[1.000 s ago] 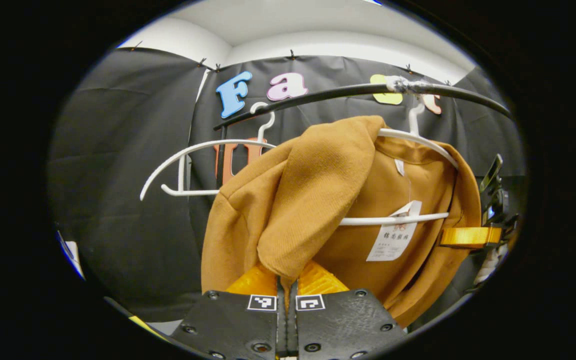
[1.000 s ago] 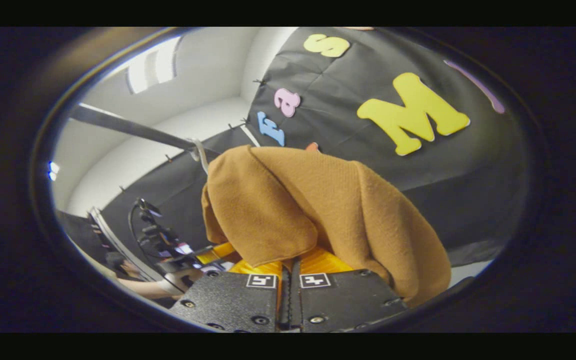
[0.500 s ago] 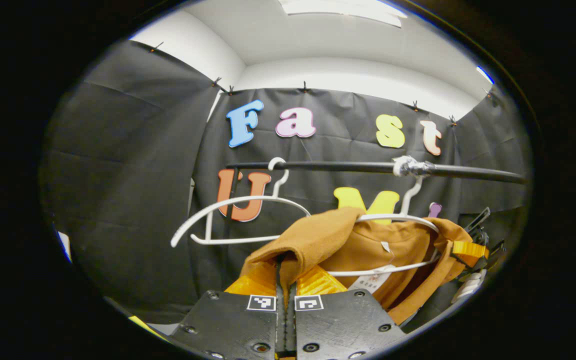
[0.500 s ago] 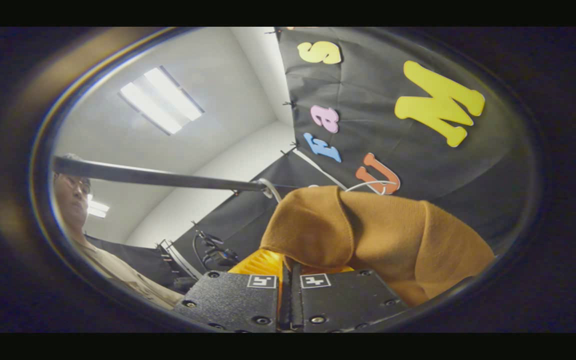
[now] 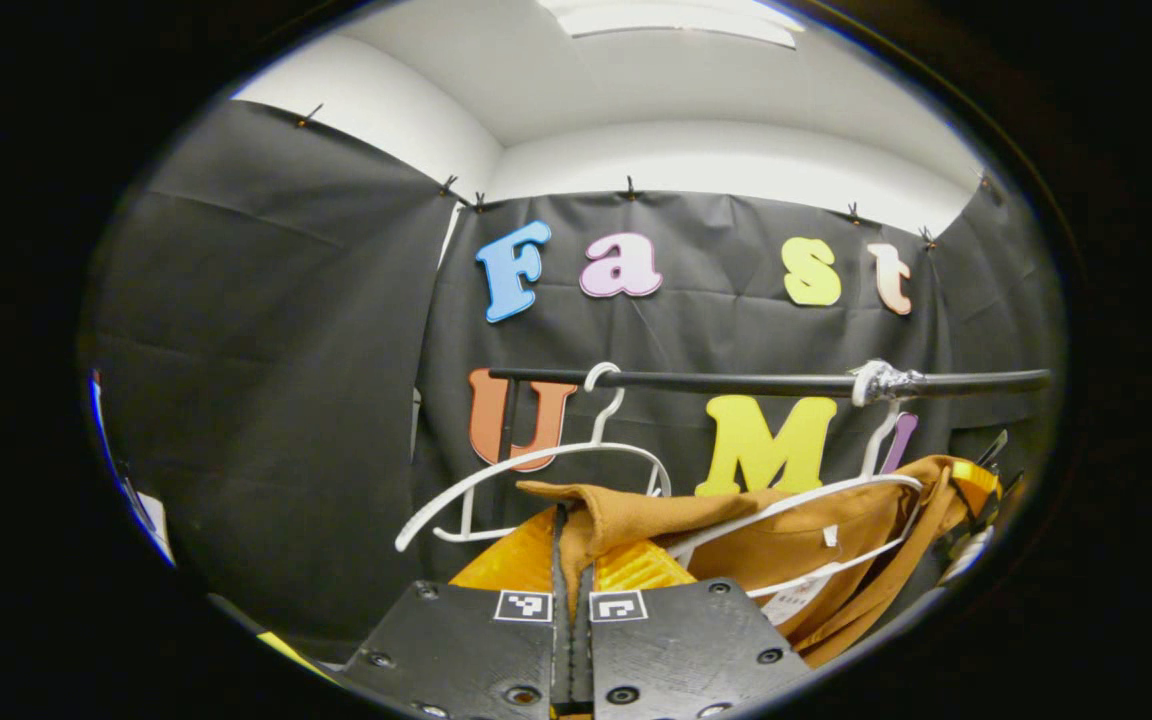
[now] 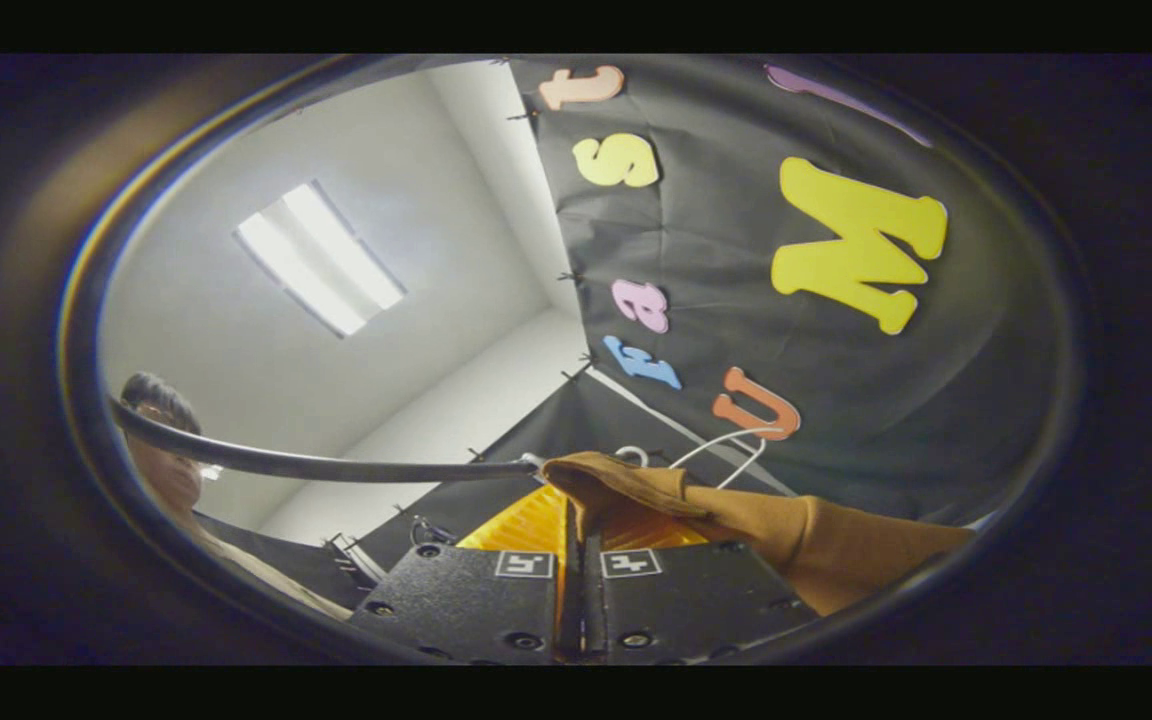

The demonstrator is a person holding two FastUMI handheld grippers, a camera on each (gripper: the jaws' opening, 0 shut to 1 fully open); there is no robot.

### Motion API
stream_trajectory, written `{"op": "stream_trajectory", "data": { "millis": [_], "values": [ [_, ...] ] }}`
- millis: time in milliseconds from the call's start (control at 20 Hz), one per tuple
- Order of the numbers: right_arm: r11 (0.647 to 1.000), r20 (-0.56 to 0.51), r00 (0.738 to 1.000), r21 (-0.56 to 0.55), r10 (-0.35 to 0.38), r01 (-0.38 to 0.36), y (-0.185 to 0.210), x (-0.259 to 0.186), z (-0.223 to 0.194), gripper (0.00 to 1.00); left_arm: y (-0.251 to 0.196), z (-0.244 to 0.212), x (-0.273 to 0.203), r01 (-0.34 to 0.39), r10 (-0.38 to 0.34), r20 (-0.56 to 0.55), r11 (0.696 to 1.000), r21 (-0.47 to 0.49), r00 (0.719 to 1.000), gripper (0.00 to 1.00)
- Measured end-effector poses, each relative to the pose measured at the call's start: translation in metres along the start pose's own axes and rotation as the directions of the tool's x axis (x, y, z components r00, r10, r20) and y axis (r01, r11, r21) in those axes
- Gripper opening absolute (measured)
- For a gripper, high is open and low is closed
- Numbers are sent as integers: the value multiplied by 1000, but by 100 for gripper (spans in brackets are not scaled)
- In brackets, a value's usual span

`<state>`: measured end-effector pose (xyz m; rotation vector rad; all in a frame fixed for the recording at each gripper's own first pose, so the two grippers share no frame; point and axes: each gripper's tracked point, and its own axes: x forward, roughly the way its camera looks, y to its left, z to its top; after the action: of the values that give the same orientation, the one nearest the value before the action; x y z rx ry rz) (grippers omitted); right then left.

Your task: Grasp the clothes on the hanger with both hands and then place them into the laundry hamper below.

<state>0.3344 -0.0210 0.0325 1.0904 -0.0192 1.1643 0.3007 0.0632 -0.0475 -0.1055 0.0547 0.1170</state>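
Clothes, here one brown knit garment (image 5: 786,540), lie just beyond the left hand-held gripper (image 5: 569,560), whose two fingers are closed tight on a fold of the cloth; off to its right the rest of the garment drapes over a white hanger (image 5: 806,500) hooked on the black rail (image 5: 736,382). In the right gripper view, the right hand-held gripper (image 6: 576,525) is likewise pinched shut on a brown fold (image 6: 636,490), with cloth trailing off to its right. The step in hand looks like pulling the garment free, so both grips should stay firm and travel together, easing the shoulders off the hanger ends rather than dragging the hook along the rail. An empty second hanger (image 5: 536,470) sits ahead and left of the left hand-held gripper, and could snag. Whether the collar has cleared the hanger is hard to judge, and how much fabric each grip holds is hidden between the fingers.
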Motion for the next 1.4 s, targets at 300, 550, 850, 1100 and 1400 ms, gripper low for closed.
{"op": "stream_trajectory", "data": {
  "millis": [300, 550, 850, 1100, 1400],
  "values": [
    [999, 80, 996, 14, -38, 37, -18, -1, 34, 3, 5, -15, 25, 37, -35, -55, 999, 22, 998, 4],
    [993, 125, 989, 86, -86, 75, -43, -10, 45, 4, -2, -51, 24, 54, -55, -131, 999, -6, 990, 4],
    [997, 108, 992, 51, -59, 54, -36, 9, 62, 4, -5, -24, 43, 86, -89, -103, 996, -40, 991, 4],
    [974, 56, 986, -154, -156, 163, -46, 28, 84, 2, -10, 9, 58, 132, -131, -64, 991, 21, 989, 4],
    [713, 109, 878, -541, -466, 446, -71, 34, 95, 4, -29, 4, 47, 150, -144, -88, 987, 64, 986, 4]
  ]
}}
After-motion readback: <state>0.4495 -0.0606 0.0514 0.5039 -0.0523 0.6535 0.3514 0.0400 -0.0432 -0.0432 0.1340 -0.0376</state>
